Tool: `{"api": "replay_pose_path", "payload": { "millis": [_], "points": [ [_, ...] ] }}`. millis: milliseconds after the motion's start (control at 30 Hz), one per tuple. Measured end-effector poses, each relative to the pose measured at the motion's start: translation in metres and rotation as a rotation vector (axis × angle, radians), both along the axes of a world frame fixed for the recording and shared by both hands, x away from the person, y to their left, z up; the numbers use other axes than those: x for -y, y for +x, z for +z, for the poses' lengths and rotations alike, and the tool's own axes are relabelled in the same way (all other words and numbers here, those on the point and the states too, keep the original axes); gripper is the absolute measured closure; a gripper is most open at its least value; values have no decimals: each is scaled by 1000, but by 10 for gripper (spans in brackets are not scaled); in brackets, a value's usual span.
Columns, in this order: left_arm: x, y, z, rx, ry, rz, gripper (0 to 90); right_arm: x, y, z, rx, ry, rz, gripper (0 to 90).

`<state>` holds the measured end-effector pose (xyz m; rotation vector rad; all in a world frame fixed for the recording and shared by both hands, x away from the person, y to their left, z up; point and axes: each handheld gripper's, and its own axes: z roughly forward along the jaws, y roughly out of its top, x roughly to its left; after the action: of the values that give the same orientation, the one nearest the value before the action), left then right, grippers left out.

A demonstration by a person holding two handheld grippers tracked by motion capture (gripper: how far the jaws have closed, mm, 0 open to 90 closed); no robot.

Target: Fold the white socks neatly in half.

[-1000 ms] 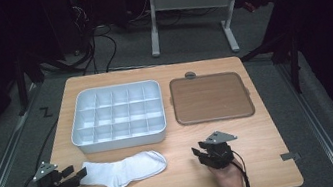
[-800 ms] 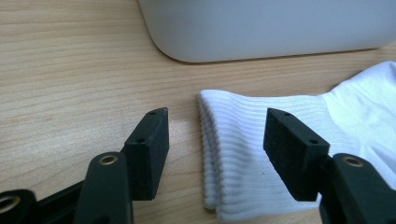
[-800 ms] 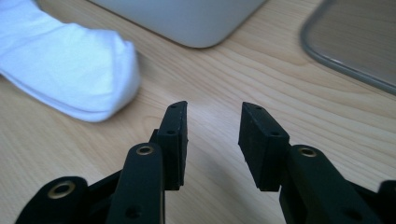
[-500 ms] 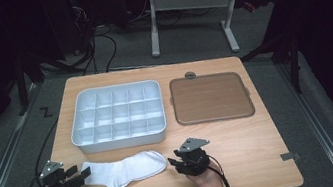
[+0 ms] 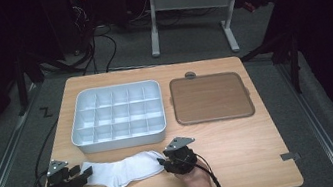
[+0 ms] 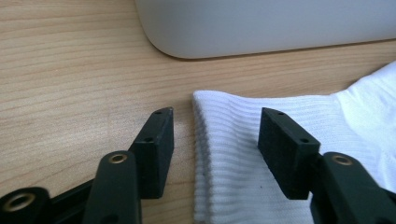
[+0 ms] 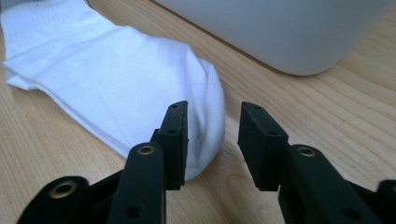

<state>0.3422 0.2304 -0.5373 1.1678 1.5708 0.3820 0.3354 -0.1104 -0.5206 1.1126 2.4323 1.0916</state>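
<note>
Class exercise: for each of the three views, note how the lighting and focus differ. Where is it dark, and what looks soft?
High view: the table is lit, the floor around it falls into darkness. Left gripper view: even light, ribbed sock cuff sharp, nearest parts of the tongs soft. Right gripper view: the sock toe is fairly crisp, the white tray wall behind is blurred.

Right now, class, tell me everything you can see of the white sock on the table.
The white sock is soft ribbed knit and lies flat near the front edge of the wooden table, just before the white compartment tray. Its ribbed cuff sits between the open jaws of the left hand-held gripper; its rounded toe sits at the right hand-held gripper, whose jaws also stand apart.
</note>
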Motion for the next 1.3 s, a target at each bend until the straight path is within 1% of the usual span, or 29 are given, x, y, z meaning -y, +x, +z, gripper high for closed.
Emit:
{"api": "replay_pose_path", "payload": {
  "millis": [33,67,100,133,200,233,300,333,400,433,467,500,600,700,767,800,833,900,933,967,1000,1033,1067,1133,1167,1200,1233,1267,1300],
  "points": [
    [0,0,0,2,10,-4,480,-1,1,-1,-4,0,6,683],
    [1,-1,-1,5,17,-9,513,-2,1,-3,-12,-15,13,730],
    [1,-2,-1,6,16,-13,530,-3,0,-3,-16,-23,16,750],
    [1,-2,-1,6,16,-13,557,-3,0,-4,-14,-26,22,768],
    [2,-2,0,-3,5,-28,603,-4,-1,-4,-15,-35,27,796],
    [2,-1,0,-10,13,-35,616,-4,-1,-4,-12,-42,30,809],
    [2,-1,1,-15,15,-35,662,-3,-2,-4,-5,-46,27,830],
    [2,-1,2,-29,11,-42,684,-3,-2,-4,-4,-48,19,837],
    [3,-2,2,-34,-2,-53,744,-1,-3,-4,-1,-48,8,846],
    [3,-2,2,-34,-2,-53,768,-1,-3,-3,-5,-45,2,850],
    [4,-3,4,-53,-41,-61,784,0,-4,-2,0,-52,4,853],
    [6,-3,5,-57,-53,-63,795,1,-5,-1,5,-54,5,855],
    [12,-6,8,-47,-44,-84,809,9,-6,2,11,-46,0,857],
    [19,-5,10,-46,-64,-102,813,19,-7,4,11,-20,-17,857],
    [26,-2,13,-47,-76,-115,814,25,-8,4,8,-20,-32,857],
    [29,-2,14,-47,-72,-118,814,30,-9,4,21,-18,-38,857],
    [33,-1,15,-45,-63,-125,815,33,-11,5,20,-19,-44,857],
    [41,0,15,-45,-58,-140,815,40,-12,6,29,-21,-55,857],
    [46,1,16,-45,-58,-149,815,43,-13,6,28,-22,-64,857],
    [46,1,16,-45,-58,-149,816,43,-13,6,28,-22,-64,857],
    [54,3,16,-50,-51,-169,816,51,-13,7,29,-16,-76,857],
    [54,3,16,-50,-51,-169,815,51,-13,7,29,-16,-76,857],
    [61,5,18,-49,-50,-187,816,59,-13,6,21,-16,-88,857],
    [64,5,20,-45,-50,-195,816,63,-13,6,21,-20,-90,856],
    [70,5,23,-31,-44,-211,816,70,-13,6,20,-22,-100,857],
    [70,5,23,-31,-44,-211,816,70,-13,6,20,-22,-100,857],
    [77,5,23,-23,-38,-226,815,77,-14,5,19,-27,-109,856],
    [77,5,23,-23,-38,-226,815,77,-14,5,19,-27,-109,856],
    [81,5,22,-24,-41,-229,815,80,-15,5,22,-27,-119,856]
  ]
}}
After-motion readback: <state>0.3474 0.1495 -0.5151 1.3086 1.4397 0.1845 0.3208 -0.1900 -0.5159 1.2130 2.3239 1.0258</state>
